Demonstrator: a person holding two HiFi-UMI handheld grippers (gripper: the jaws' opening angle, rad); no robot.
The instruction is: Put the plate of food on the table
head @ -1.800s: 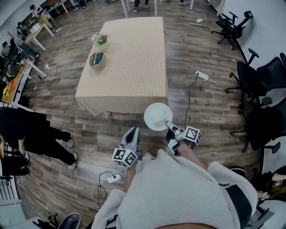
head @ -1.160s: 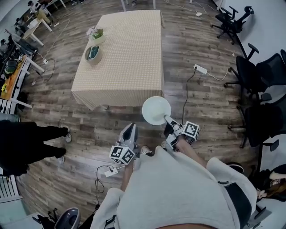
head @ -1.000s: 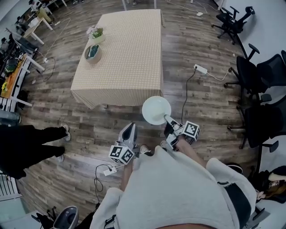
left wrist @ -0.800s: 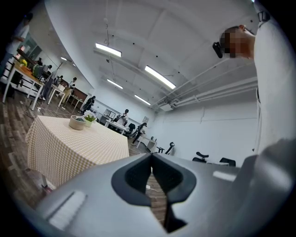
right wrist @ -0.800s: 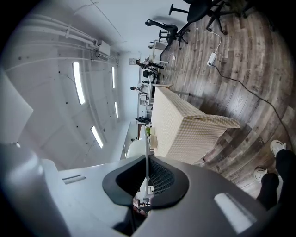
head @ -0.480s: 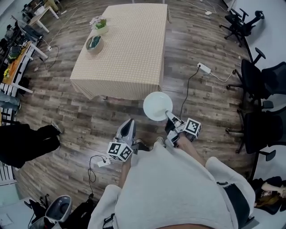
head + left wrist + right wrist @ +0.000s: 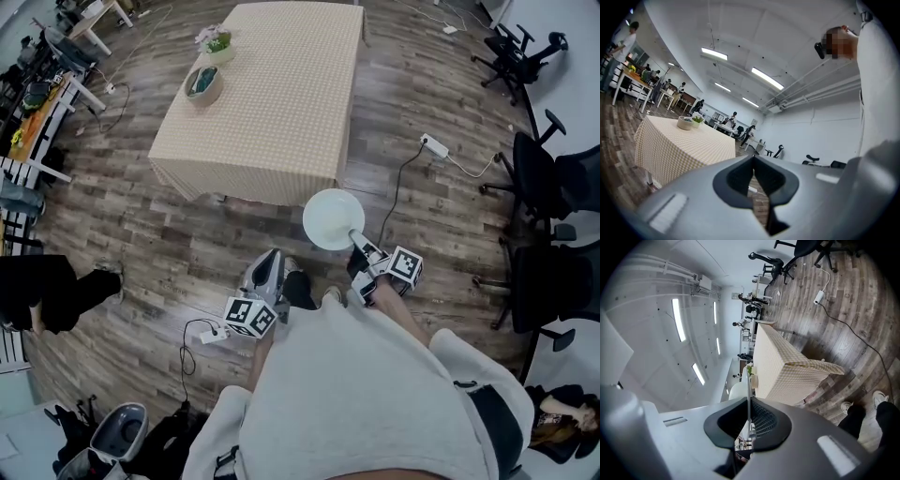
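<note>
My right gripper [image 7: 359, 246] is shut on the rim of a white plate [image 7: 334, 219], which hangs level over the wood floor just short of the table's near edge. The plate's top looks bare from the head view. In the right gripper view the plate [image 7: 748, 394] shows edge-on between the pads, with my right gripper [image 7: 749, 427] clamped on it. The table [image 7: 272, 94] wears a beige checked cloth. My left gripper [image 7: 270, 272] hangs beside the right one, lower left of the plate, shut and holding nothing; my left gripper [image 7: 753, 185] points past the table [image 7: 684, 147].
A bowl [image 7: 203, 82] and a small flower pot [image 7: 215, 39] stand at the table's far left corner. A power strip with cable [image 7: 433, 145] lies on the floor at right, near black office chairs [image 7: 548, 178]. A person in black [image 7: 47, 291] stands at left.
The view has shifted slightly against the table. The person in black at left has drifted toward the lower left. Both grippers keep their pose, with the plate still held.
</note>
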